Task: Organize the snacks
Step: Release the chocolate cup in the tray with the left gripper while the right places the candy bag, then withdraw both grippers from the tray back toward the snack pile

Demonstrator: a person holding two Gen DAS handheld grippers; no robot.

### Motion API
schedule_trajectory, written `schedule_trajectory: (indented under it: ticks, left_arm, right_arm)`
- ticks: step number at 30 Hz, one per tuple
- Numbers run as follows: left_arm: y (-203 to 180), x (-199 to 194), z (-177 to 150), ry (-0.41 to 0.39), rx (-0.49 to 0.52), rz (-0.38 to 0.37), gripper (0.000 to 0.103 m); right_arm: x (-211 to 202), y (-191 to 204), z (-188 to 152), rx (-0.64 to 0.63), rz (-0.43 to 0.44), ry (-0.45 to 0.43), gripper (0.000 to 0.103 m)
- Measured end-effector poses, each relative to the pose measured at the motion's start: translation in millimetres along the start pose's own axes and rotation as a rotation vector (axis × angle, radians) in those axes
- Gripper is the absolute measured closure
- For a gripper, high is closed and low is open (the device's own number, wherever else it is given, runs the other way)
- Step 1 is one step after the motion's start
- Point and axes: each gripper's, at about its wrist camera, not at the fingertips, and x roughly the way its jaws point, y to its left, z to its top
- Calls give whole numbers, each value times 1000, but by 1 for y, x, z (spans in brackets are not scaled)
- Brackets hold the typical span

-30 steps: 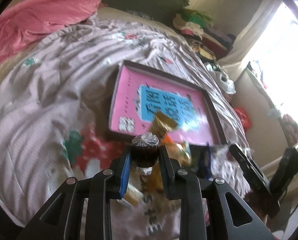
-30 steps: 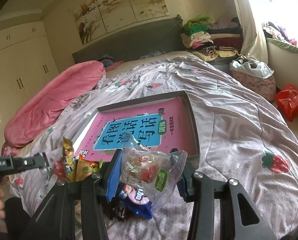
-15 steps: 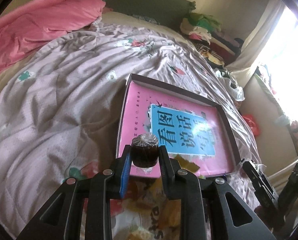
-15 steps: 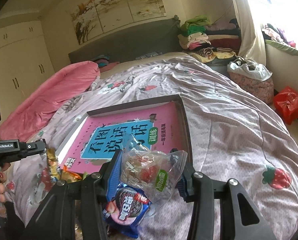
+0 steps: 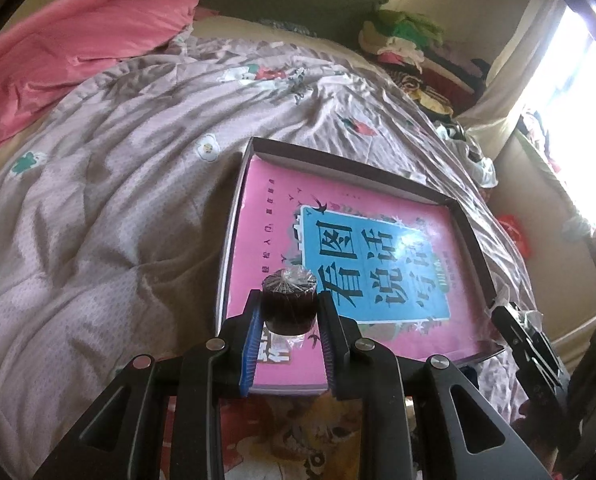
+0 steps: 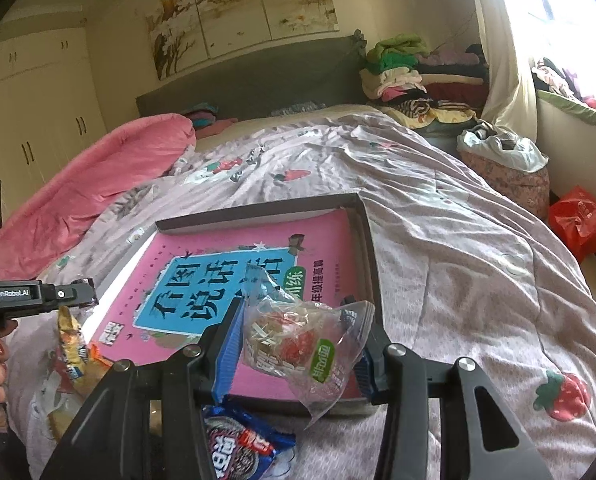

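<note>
My left gripper [image 5: 289, 306] is shut on a small dark wrapped snack roll [image 5: 288, 300] and holds it above the near left corner of a shallow dark box [image 5: 471, 236] lined with a pink book [image 5: 282, 216]. My right gripper [image 6: 303, 340] is shut on a clear snack bag [image 6: 301, 344] with red and white pieces and holds it over the near edge of the same box [image 6: 367, 240]. A blue Oreo packet [image 6: 238, 448] and yellow-orange snack packets [image 6: 74, 356] lie on the bedspread in front of the box. The left gripper [image 6: 38, 300] shows at the left of the right wrist view.
The box lies on a mauve bedspread [image 6: 457, 248] with strawberry prints. A pink duvet [image 5: 66, 52] is bunched at the far left. Folded clothes [image 6: 409, 76] are stacked by the headboard. A red bag [image 6: 581, 220] lies on the floor at the right.
Both grippers have moved forward toward the box with their snacks still held. The left one now hangs over the box's near corner; the loose packets have slipped below it.
</note>
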Motion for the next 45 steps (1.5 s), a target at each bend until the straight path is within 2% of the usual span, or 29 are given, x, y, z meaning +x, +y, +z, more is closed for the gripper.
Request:
schedule_trajectory:
  ticks: [17, 28, 34, 45]
  left_arm:
    - [0, 20, -1, 44, 1, 2, 76]
    - [2, 27, -5, 75, -5, -9, 76]
    - [2, 23, -4, 64, -6, -11, 76]
    - [1, 15, -5, 45, -10, -26, 75]
  right_arm:
    - [21, -1, -8, -10, 12, 75, 56]
    - [17, -5, -10, 9, 18, 70, 55]
    - [14, -8, -8, 26, 20, 61, 50]
    - [6, -13, -8, 40, 5, 44, 49]
